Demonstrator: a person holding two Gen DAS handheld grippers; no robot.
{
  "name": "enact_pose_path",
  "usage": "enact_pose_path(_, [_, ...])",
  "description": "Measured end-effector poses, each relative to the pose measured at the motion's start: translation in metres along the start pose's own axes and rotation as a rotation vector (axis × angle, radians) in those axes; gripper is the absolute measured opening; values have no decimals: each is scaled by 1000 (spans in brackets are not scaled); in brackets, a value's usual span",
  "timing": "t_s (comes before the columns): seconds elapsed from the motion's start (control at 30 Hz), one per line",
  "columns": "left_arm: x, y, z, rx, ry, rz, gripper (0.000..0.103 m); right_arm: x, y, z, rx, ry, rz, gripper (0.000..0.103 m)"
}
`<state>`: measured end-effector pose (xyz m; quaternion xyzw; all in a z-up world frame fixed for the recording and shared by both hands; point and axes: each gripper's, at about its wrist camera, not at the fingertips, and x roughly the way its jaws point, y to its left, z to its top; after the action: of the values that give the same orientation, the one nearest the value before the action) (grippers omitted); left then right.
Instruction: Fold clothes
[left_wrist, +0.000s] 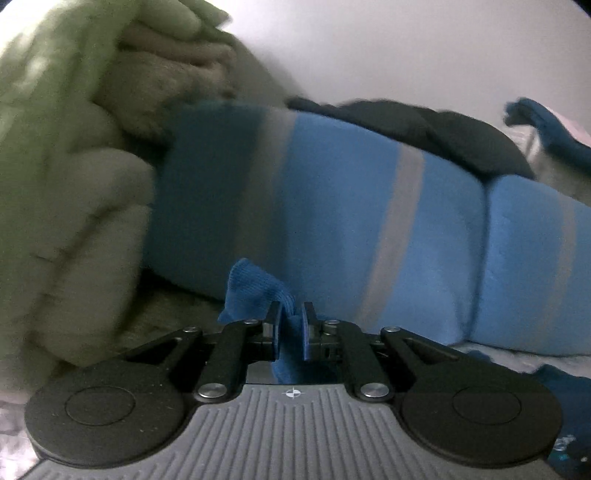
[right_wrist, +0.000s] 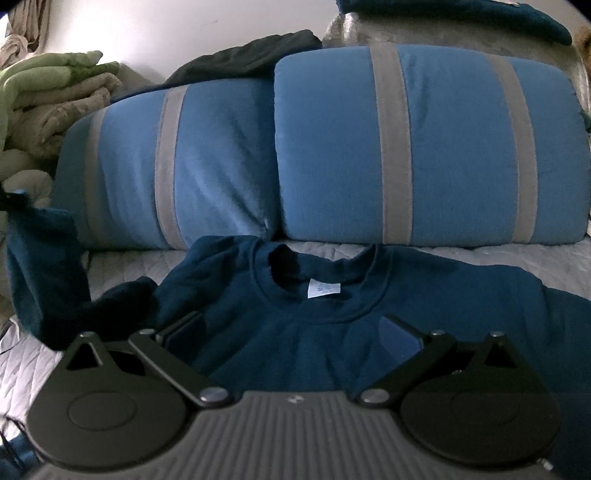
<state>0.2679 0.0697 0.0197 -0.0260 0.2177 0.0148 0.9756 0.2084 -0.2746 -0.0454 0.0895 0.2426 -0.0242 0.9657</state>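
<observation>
The left gripper is nearest the lens in its own view, its two fingers closed on a bunched fold of blue knit cloth that passes between the pads and hangs below them. By colour and weave this cloth appears to be the cuff end of a sleeve, which in the right wrist view is raised at the left edge, clear of the bed.

The right gripper stands with its fingers wide apart, holding nothing, low over the chest of the sweatshirt.

The sweatshirt lies face up on the quilted bed cover, neck opening towards two blue striped pillows, white label showing inside the collar. The body is spread fairly flat; the near-left shoulder is rumpled where the sleeve is drawn up. The far-right sleeve runs out of view.

Handling, as judged: a thick, soft knit, light, limp, not fragile. It will sag and drag rather than hold a line, and it grips well between pads. Ribbed cuffs, hem corners and shoulder seams offer the firmest hold; a single layer pinched mid-panel would only tent.

Stage: the body is unfolded, one sleeve lifted. Whether the sleeve is being brought across or laid out cannot be told.

A heap of green and beige blankets and a dark garment lie behind the pillows.
</observation>
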Motion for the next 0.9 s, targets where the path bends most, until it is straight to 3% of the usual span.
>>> enact_pose_path(0.23, [-36, 69, -35, -60, -12, 211, 11, -5, 5, -2, -28, -5, 12, 103])
enact_pose_path(0.37, [-42, 100, -86, -119, 72, 316, 11, -6, 8, -2, -42, -7, 14, 103])
enact_pose_path(0.53, [-48, 126, -142, -216, 182, 332, 18, -6, 8, -3, -45, 0, 7, 103])
enact_pose_path(0.57, [-50, 131, -148, -246, 194, 331, 25, -6, 8, -3, -42, 1, 5, 103])
enact_pose_path(0.77, [-76, 167, -169, -474, 157, 325, 61, -6, 5, -4, -26, 11, -2, 103])
enact_pose_path(0.9, [-74, 186, -172, -608, 165, 294, 63, -5, 4, -3, -20, 19, -2, 103])
